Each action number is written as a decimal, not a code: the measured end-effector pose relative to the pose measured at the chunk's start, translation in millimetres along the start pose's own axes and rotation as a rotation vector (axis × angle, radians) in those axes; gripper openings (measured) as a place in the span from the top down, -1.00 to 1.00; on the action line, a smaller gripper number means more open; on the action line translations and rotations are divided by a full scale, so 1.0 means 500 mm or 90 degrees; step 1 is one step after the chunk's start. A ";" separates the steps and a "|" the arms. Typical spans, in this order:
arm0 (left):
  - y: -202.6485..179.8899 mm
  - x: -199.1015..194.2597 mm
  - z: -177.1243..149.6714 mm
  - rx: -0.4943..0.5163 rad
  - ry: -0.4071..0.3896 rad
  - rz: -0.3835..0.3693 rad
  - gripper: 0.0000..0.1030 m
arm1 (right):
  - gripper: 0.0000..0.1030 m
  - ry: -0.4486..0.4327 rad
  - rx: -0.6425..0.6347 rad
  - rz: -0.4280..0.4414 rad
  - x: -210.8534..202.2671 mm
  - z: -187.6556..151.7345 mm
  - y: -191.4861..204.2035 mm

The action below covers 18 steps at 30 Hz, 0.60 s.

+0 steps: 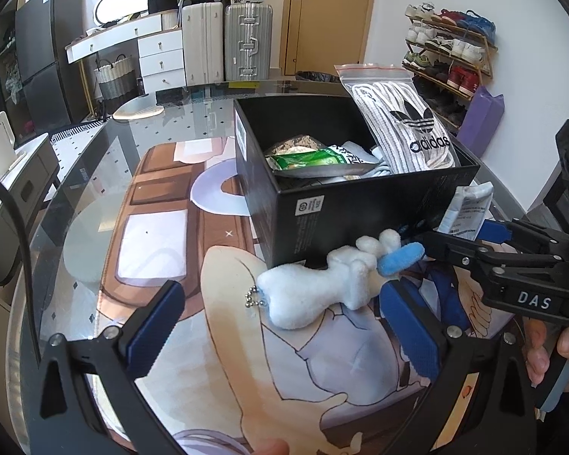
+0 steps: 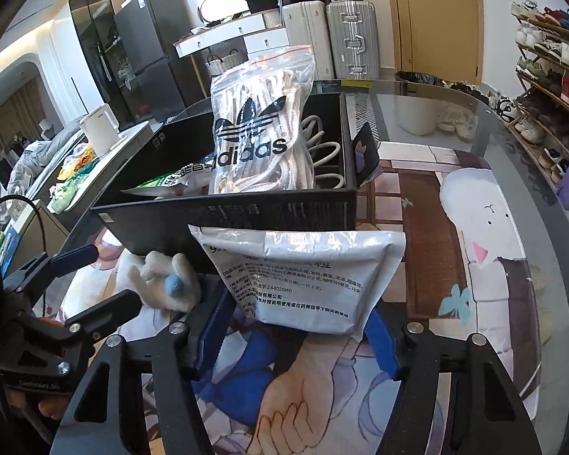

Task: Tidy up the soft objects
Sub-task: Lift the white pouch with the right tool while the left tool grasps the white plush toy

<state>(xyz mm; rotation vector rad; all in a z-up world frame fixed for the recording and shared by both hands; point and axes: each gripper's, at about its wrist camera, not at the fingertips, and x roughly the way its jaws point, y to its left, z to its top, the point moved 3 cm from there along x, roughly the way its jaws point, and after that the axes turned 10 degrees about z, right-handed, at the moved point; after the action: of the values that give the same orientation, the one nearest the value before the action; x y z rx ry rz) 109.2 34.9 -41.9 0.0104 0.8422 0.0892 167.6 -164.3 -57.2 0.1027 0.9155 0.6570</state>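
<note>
A white and blue plush toy (image 1: 315, 288) with a bead chain lies on the printed mat, in front of the black box (image 1: 360, 208). My left gripper (image 1: 280, 290) stands open around it, its blue pads clear of the toy on both sides. In the right wrist view the plush toy (image 2: 159, 280) sits between the left gripper's (image 2: 117, 276) fingers. My right gripper (image 2: 301, 305) is shut on a white printed pouch (image 2: 303, 276), held upright against the box wall (image 2: 246, 212). From the left wrist view that right gripper (image 1: 451, 231) and the pouch (image 1: 468, 208) show at the box's right corner.
The box holds a zip bag of Adidas laces (image 1: 406, 121), a green packet (image 1: 303, 157) and white cables (image 2: 322, 151). The mat (image 2: 455, 265) covers a round glass table (image 1: 95, 174). A kettle (image 2: 98, 129), suitcases (image 1: 246, 41) and a shoe rack (image 1: 451, 45) stand beyond the table.
</note>
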 end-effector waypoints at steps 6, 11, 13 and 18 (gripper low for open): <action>-0.012 0.007 -0.001 -0.012 0.020 -0.025 -1.00 | -0.28 -0.017 -0.020 0.013 -0.028 -0.001 0.008; -0.026 0.017 0.004 -0.020 0.042 -0.031 -1.00 | -0.28 -0.028 -0.025 0.017 -0.045 -0.002 0.006; -0.030 0.019 0.003 -0.019 0.045 -0.031 -1.00 | -0.28 -0.030 -0.023 0.019 -0.048 -0.001 0.005; -0.039 0.025 0.002 -0.017 0.059 -0.033 -1.00 | -0.28 -0.032 -0.018 0.020 -0.052 -0.002 0.000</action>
<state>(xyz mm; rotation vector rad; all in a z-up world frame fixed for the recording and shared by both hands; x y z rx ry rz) 119.5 16.3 -51.4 -0.0408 0.9325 0.0529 155.9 -179.4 -39.6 0.1087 0.8572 0.6939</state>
